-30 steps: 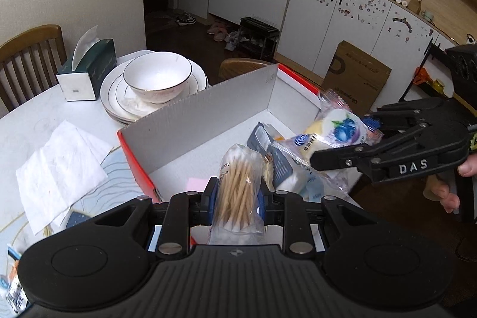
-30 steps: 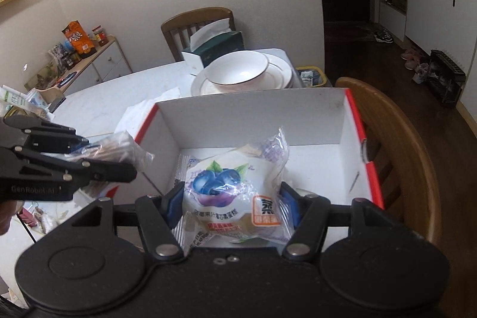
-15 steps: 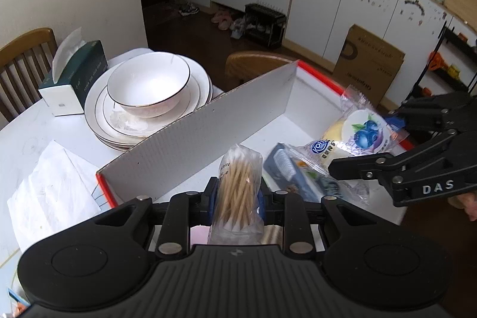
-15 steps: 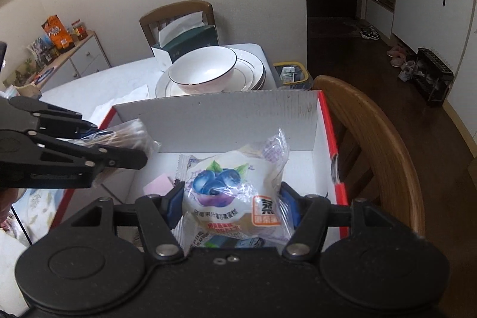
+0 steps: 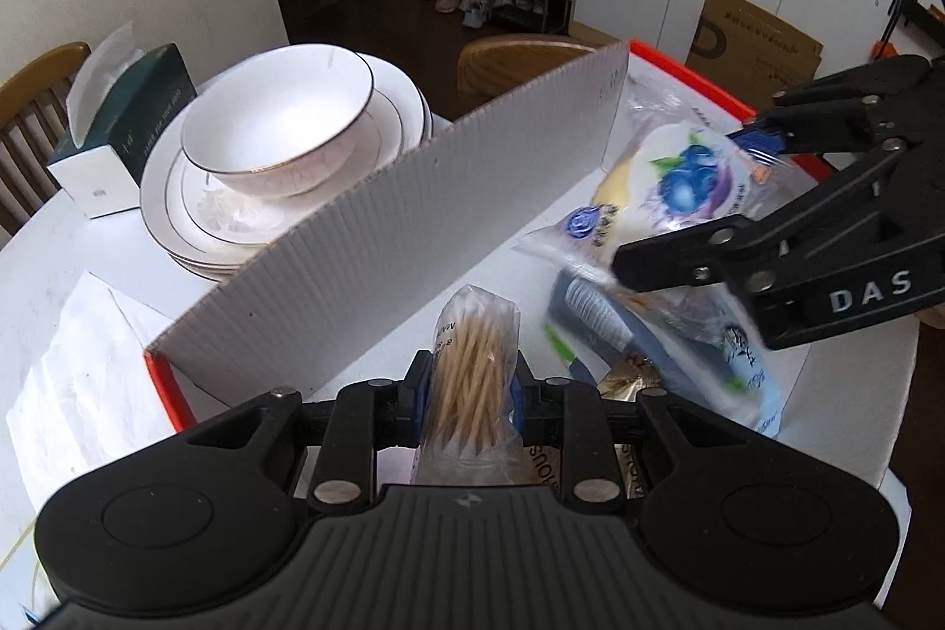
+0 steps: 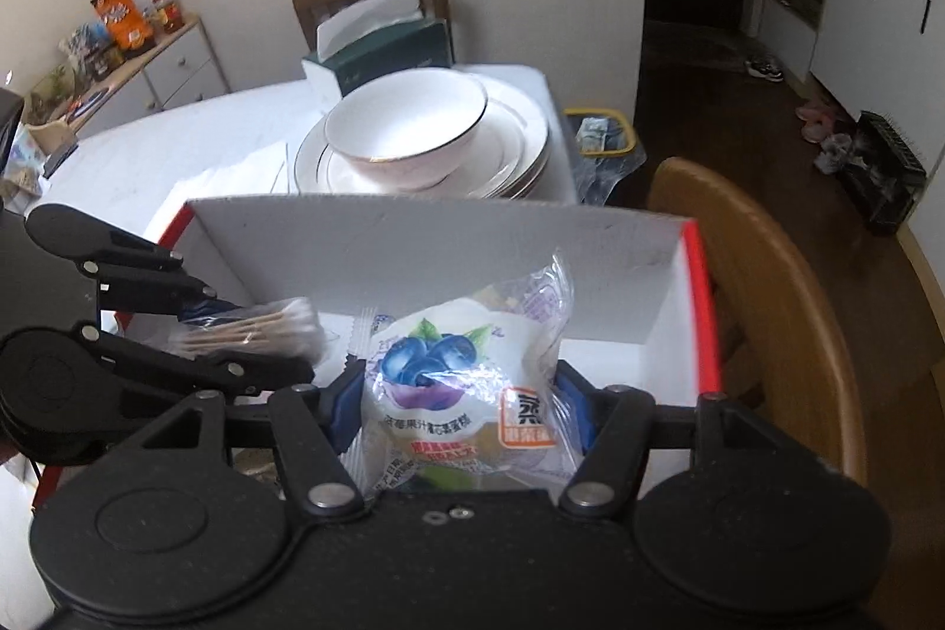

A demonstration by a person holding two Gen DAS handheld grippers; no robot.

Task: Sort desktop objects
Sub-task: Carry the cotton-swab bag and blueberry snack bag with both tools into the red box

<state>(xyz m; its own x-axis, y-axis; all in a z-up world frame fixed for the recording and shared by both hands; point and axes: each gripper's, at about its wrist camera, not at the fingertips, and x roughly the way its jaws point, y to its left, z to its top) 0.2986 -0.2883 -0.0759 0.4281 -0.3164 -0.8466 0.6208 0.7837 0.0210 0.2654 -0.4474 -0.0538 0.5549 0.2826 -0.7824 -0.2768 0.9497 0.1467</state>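
My left gripper (image 5: 469,388) is shut on a clear bag of cotton swabs (image 5: 472,370) and holds it over the white box with red edges (image 5: 384,228). My right gripper (image 6: 458,402) is shut on a blueberry cake packet (image 6: 449,382), also above the box (image 6: 449,240). From the left wrist view the right gripper (image 5: 709,193) comes in from the right with the packet (image 5: 679,181). In the right wrist view the left gripper (image 6: 248,329) shows at the left with the swabs (image 6: 260,326). Other packets (image 5: 649,335) lie inside the box.
A white bowl on stacked plates (image 5: 277,140) and a green tissue box (image 5: 136,122) stand beyond the box's far wall. White paper (image 5: 77,382) lies on the table at the left. A wooden chair (image 6: 756,299) stands to the right of the box.
Both grippers have moved forward and down over the box with their loads still gripped. The bowl and plates now appear closer.
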